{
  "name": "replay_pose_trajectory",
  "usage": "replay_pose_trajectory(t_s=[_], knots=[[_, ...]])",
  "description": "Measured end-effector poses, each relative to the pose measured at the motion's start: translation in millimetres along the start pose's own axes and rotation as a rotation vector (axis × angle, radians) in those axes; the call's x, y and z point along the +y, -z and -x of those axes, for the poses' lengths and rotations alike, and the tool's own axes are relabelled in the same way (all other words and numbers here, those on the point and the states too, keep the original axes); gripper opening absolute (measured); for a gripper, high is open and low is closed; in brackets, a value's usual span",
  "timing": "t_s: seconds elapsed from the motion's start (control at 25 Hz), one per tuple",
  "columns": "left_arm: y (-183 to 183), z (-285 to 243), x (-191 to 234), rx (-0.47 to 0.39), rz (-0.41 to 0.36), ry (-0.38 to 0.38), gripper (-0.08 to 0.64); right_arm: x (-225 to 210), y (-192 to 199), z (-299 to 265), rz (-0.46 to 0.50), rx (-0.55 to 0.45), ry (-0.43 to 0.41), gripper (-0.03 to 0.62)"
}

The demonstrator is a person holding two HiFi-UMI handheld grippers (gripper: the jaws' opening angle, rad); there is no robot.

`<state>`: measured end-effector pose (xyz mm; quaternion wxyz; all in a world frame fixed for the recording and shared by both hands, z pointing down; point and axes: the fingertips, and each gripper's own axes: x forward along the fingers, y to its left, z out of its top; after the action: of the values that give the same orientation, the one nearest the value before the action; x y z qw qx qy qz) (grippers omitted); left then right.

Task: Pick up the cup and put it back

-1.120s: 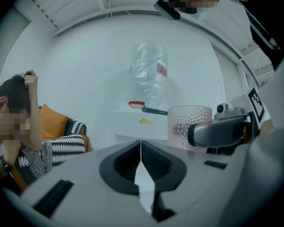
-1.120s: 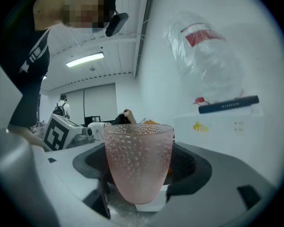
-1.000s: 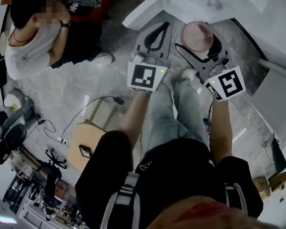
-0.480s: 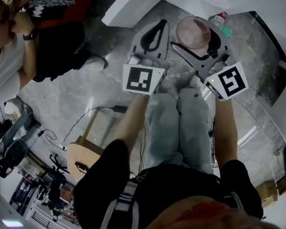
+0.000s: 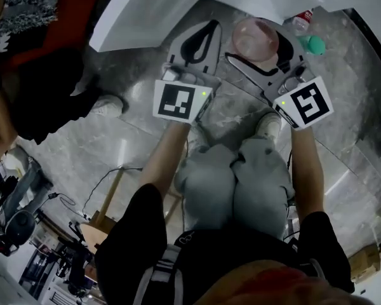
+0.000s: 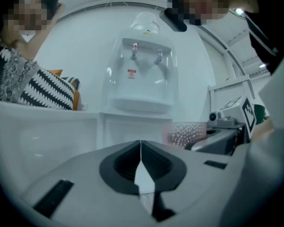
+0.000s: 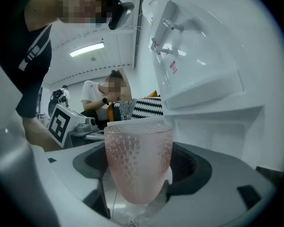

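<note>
No writing can be read anywhere. The dispenser (image 6: 141,65) bears a small red label (image 6: 131,73) at 6 o'clock from its left tap (image 6: 134,48), too blurred to make out.

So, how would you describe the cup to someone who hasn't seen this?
Find the white water dispenser ahead of the person. Just before it, the right gripper holds the cup: translucent pink, dimpled all over, while the left gripper is empty.

Foot of the cup (image 7: 138,160) hidden, apparently inside the right claw (image 7: 139,190).

Head view steeply downward, gripper views level, sharing cup (image 7: 138,164), dispenser (image 6: 141,74)
</note>
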<state>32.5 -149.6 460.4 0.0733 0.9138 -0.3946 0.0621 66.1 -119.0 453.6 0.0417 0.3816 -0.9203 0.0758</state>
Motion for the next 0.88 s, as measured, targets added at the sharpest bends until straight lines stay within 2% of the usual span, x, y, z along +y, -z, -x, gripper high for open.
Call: replay_pose_trajectory(t_s=[0.08, 0.24, 0.4, 0.52, 0.64, 0.88], knots=[[17, -11, 5, -0.016, -0.008, 0.0, 0.014, -9, 18, -6, 0.024, -0.004, 0.005, 0.385], [43, -28, 10, -0.038, 0.029, 0.025, 0.014, -25, 44, -13, 0.015, -0.019, 0.02, 0.384], [61, -35, 15, -0.049, 0.008, 0.044, 0.014, -35, 66, -20, 0.101, 0.002, 0.041, 0.385], [77, -36, 25, -0.048, 0.005, 0.02, 0.014, -41, 77, -26, 0.087, -0.028, 0.042, 0.385], [85, -37, 22, -0.042, -0.014, 0.037, 0.014, -51, 87, -28, 0.061, -0.048, 0.06, 0.384], [93, -23, 28, -0.043, 0.006, 0.029, 0.014, -58, 101, -38, 0.029, -0.07, 0.094, 0.384]])
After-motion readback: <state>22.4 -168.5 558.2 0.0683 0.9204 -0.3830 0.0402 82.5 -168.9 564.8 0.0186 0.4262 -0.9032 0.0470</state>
